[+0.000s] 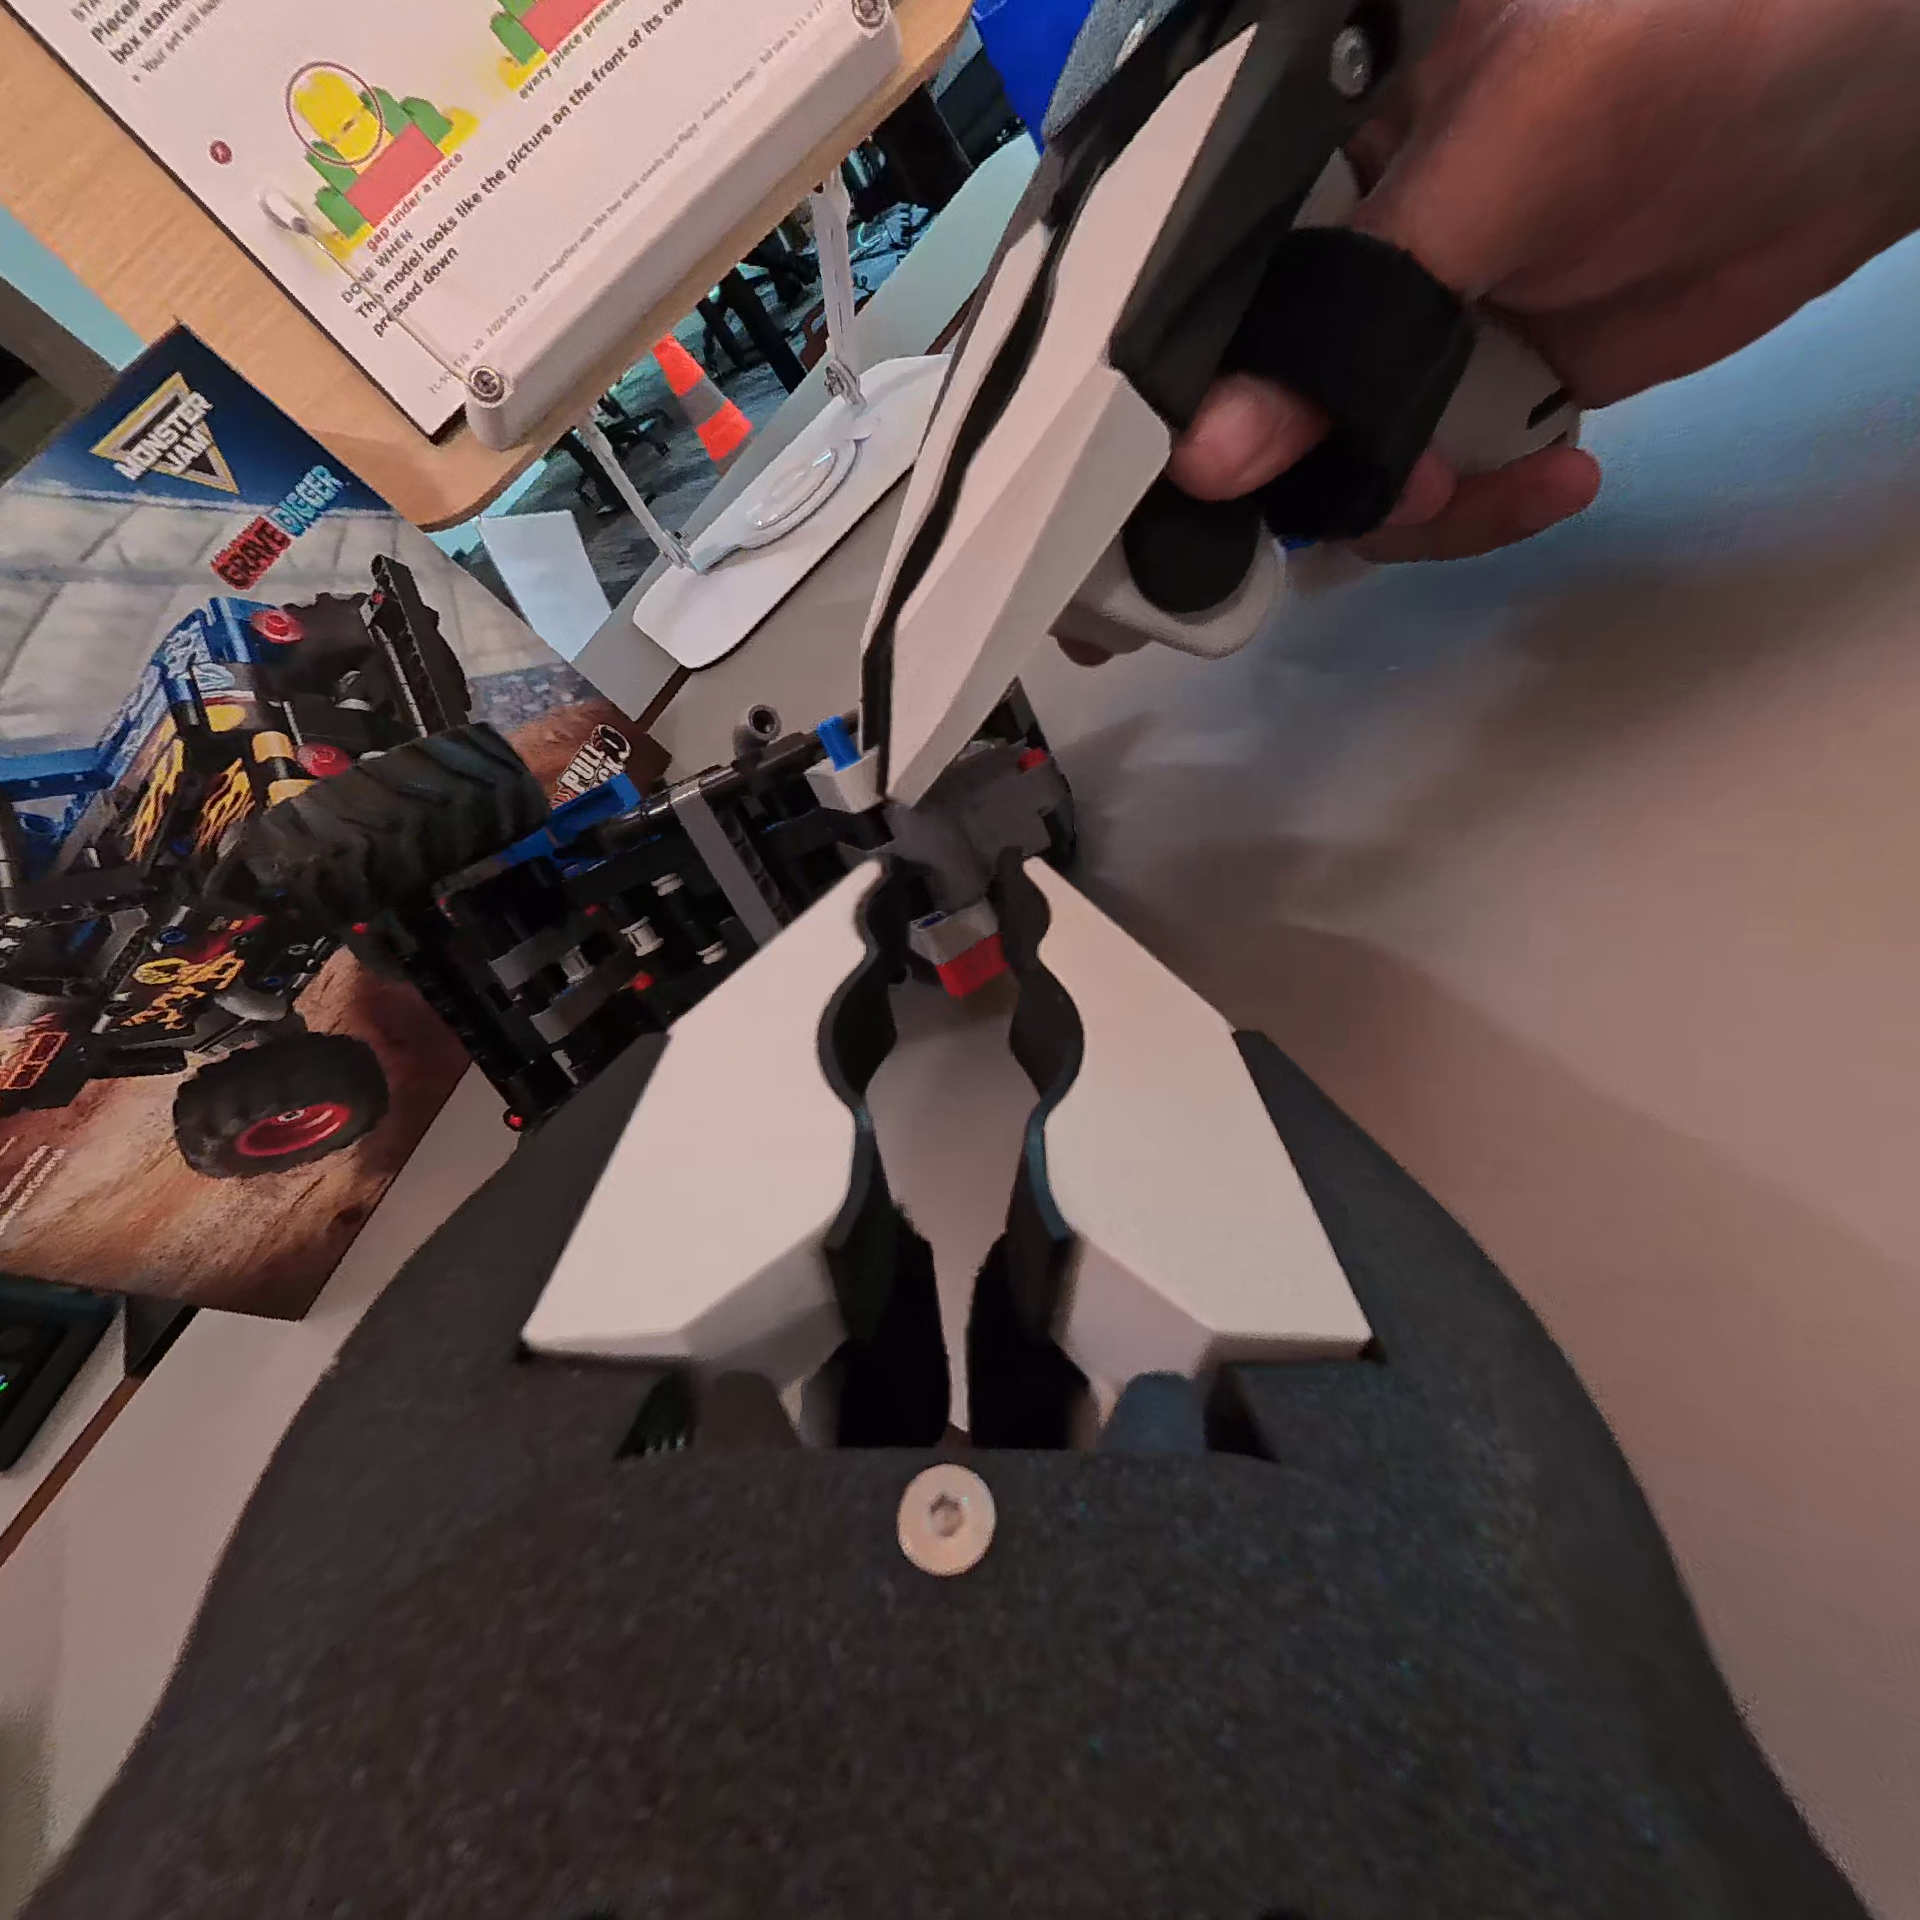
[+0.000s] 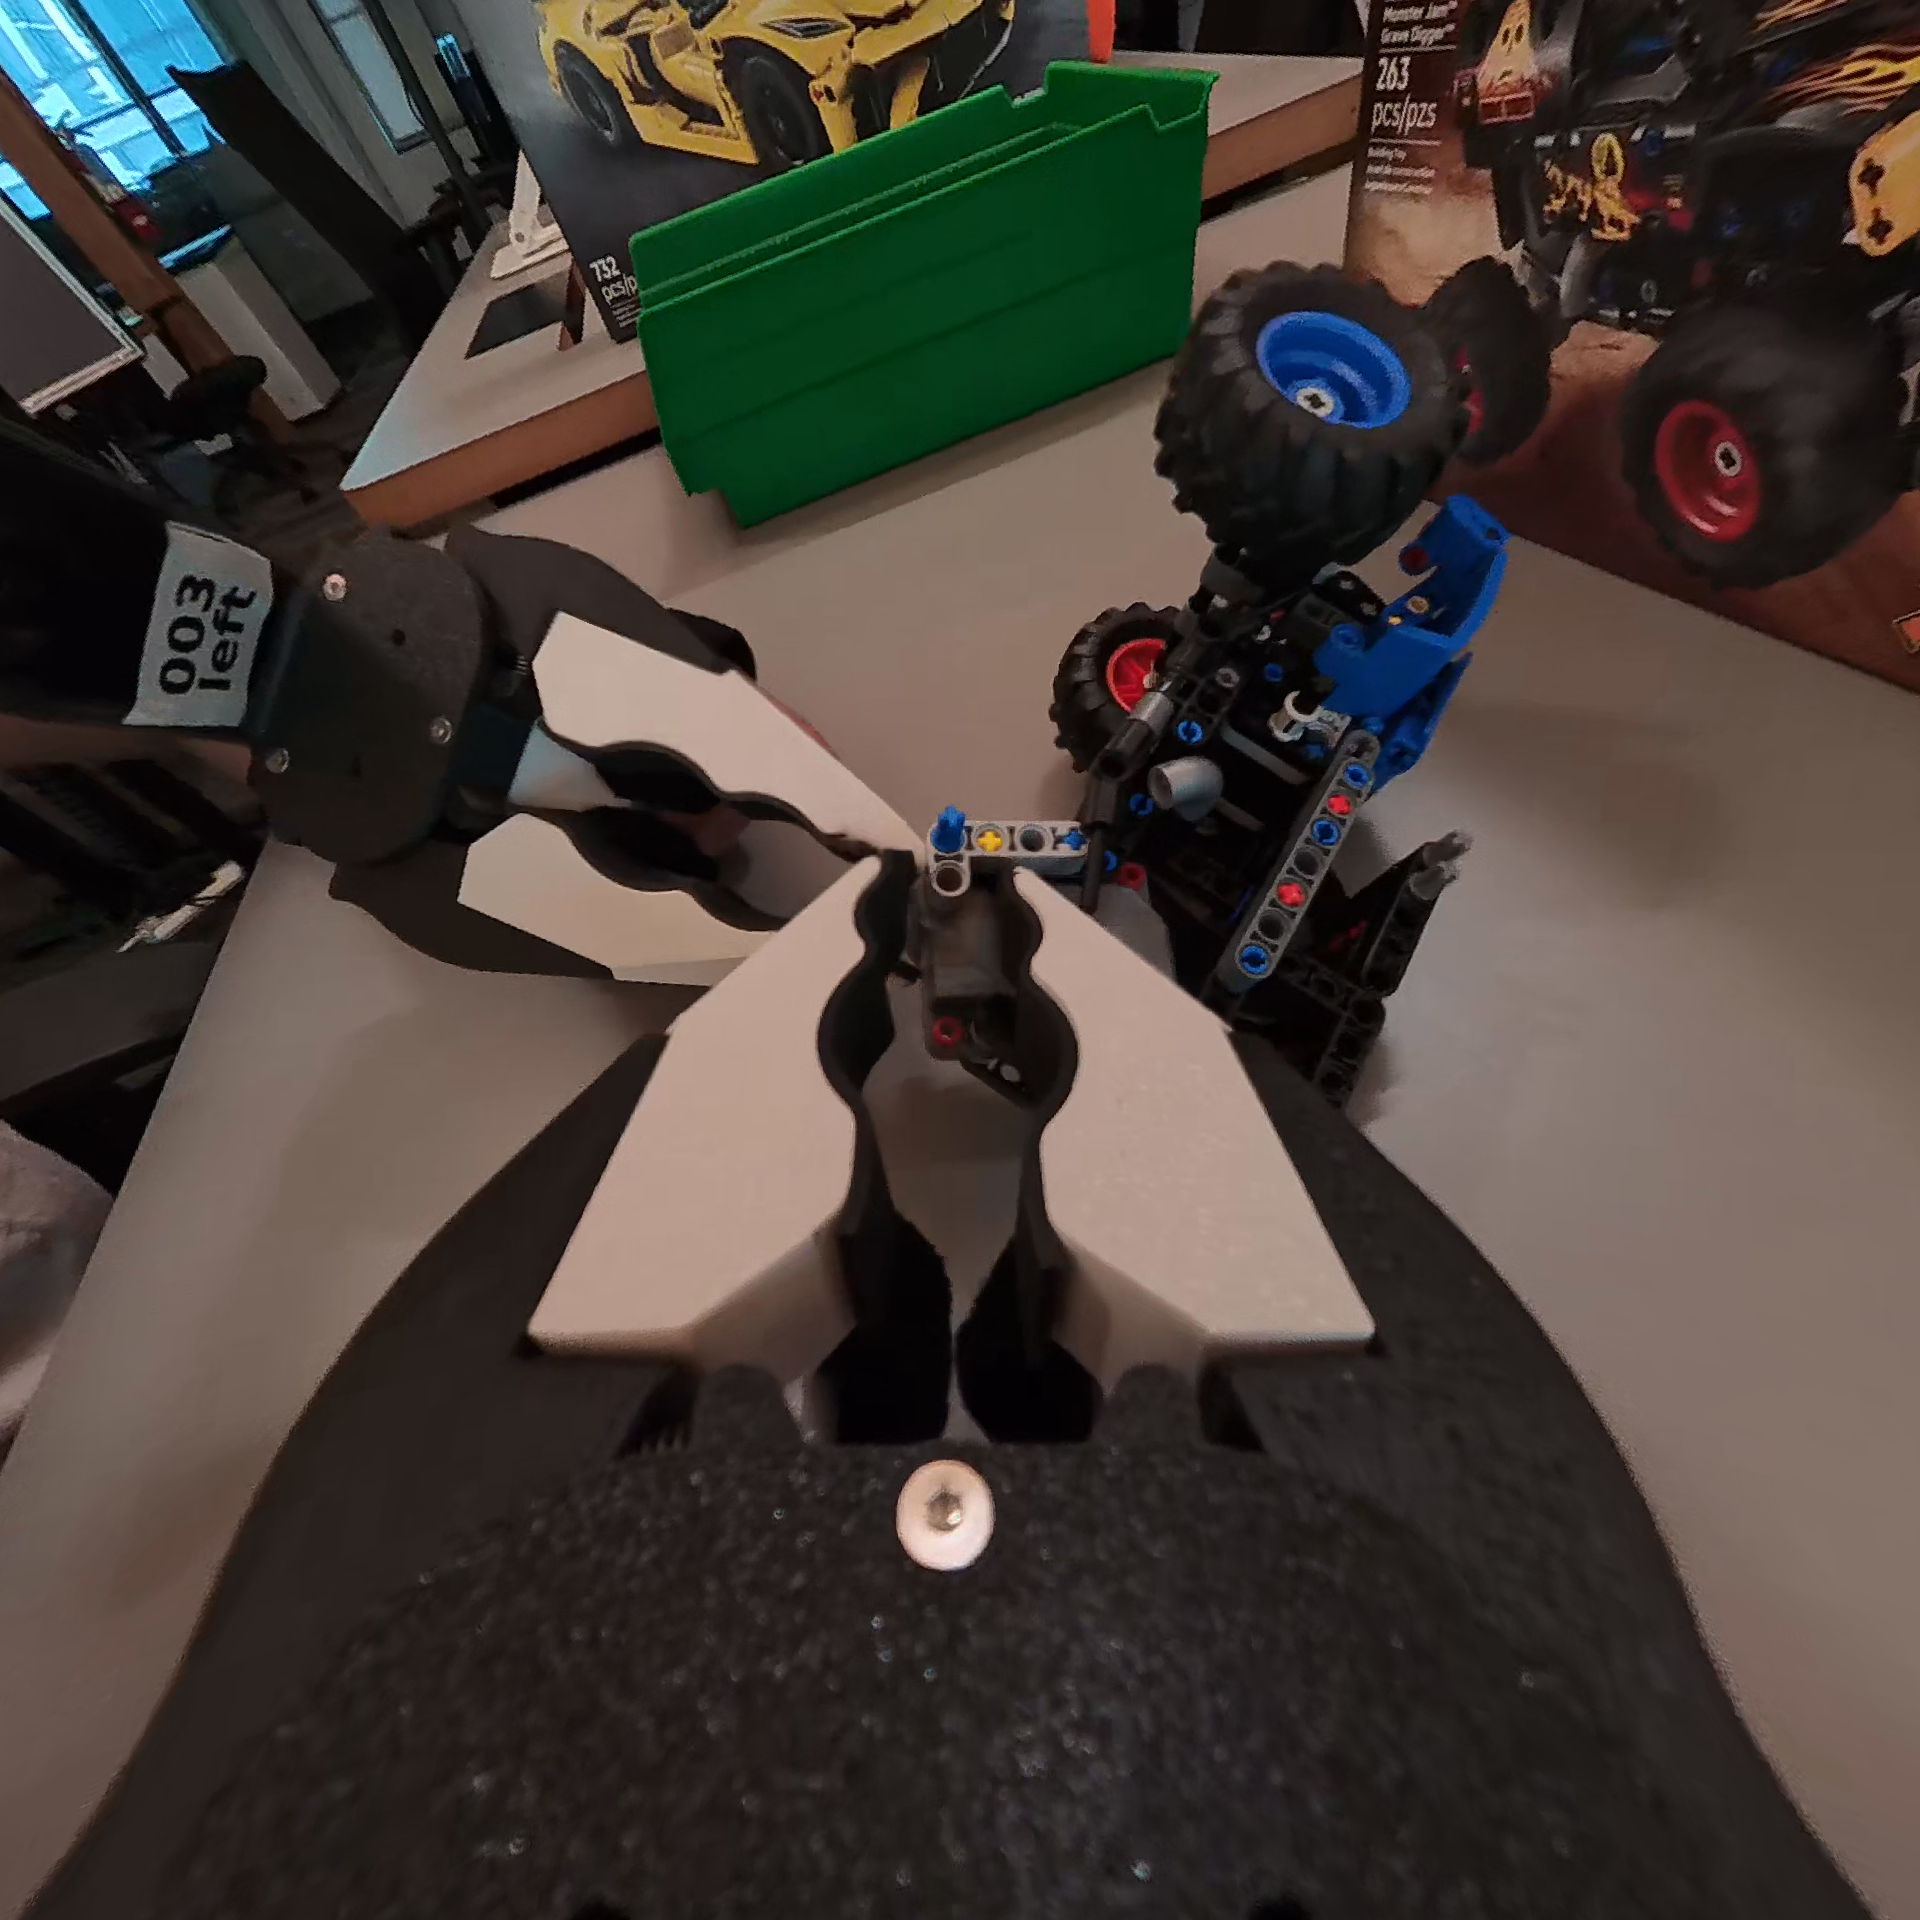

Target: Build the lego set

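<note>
Pinching a small grey brick sub-assembly [image 2: 971,961] at frame centre: right tongs [image 2: 948,878]. Meeting it from the left, fingers nearly pressed together on the same piece, exact contact unclear: left tongs [image 1: 940,883]. Lying tipped on the grey counter [image 2: 1610,1091] just right of centre: brick truck chassis [image 2: 1278,748]. Behind, upper centre: green bin [image 2: 914,301]; upper right: truck box [image 2: 1683,260].

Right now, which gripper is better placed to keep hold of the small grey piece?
Right, probably. The right gripper has its fingers on both sides of the grey piece, which sits well inside them. The left gripper only meets it at the tips, near the blue pin.
</note>
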Demonstrator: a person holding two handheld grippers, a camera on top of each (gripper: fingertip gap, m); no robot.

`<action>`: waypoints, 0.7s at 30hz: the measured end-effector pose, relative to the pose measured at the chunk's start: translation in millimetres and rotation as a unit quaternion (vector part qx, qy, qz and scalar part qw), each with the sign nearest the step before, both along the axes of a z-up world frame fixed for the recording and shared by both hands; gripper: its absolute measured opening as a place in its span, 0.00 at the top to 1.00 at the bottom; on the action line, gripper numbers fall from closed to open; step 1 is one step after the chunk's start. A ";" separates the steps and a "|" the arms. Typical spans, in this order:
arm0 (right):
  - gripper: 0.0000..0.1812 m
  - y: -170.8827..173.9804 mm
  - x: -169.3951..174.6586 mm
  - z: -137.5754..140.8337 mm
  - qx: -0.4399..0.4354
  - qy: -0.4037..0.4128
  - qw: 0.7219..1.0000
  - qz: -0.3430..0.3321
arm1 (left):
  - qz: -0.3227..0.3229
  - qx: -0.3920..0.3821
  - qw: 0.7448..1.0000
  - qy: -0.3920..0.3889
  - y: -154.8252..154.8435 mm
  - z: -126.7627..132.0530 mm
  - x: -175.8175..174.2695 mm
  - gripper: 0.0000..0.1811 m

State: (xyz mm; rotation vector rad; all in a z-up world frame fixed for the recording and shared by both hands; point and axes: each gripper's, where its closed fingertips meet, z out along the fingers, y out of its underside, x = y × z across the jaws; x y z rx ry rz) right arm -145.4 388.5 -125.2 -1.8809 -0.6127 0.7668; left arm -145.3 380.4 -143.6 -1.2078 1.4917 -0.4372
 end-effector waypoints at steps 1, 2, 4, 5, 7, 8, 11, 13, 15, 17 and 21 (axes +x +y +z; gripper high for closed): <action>0.91 0.1 0.4 -0.9 0.003 -0.005 1.000 -0.002 | 0.001 0.005 1.000 0.003 -0.2 -1.0 0.2 0.92; 0.92 -0.6 0.5 -2.5 0.005 -0.015 1.000 -0.001 | 0.002 0.007 1.000 0.007 -0.1 -2.0 0.3 0.92; 0.94 -3.7 0.5 -6.4 0.010 -0.046 0.999 0.010 | -0.004 0.009 1.000 0.020 -2.0 -6.2 1.1 0.92; 0.94 -4.9 0.3 -8.7 0.014 -0.063 0.998 0.013 | -0.007 0.012 1.000 0.027 -2.8 -8.6 1.4 0.92; 0.95 -8.8 -0.4 -12.5 0.024 -0.099 0.994 0.025 | -0.013 0.018 0.999 0.041 -4.4 -12.8 1.1 0.93; 0.95 -11.2 -0.5 -14.9 0.025 -0.116 0.992 0.034 | -0.018 0.019 0.999 0.044 -5.8 -14.0 1.1 0.93; 0.95 -16.8 -1.8 -19.1 0.021 -0.133 0.990 0.051 | -0.030 0.006 0.999 0.028 -7.8 -8.7 -1.3 0.92; 0.95 -20.3 -3.5 -22.2 0.016 -0.138 0.988 0.063 | -0.026 -0.010 1.000 0.009 -2.9 -2.6 -4.8 0.91; 0.95 -20.5 -3.9 -22.3 0.016 -0.138 0.988 0.064 | -0.016 -0.034 0.999 -0.002 3.9 0.8 -8.2 0.83; 0.95 -21.0 -3.6 -22.7 0.012 -0.138 0.988 0.065 | -0.005 -0.047 0.999 -0.028 10.6 8.7 -11.9 0.86; 0.95 -23.5 -5.7 -25.9 0.006 -0.141 0.987 0.074 | 0.017 -0.054 0.998 -0.023 23.9 6.6 -15.9 0.85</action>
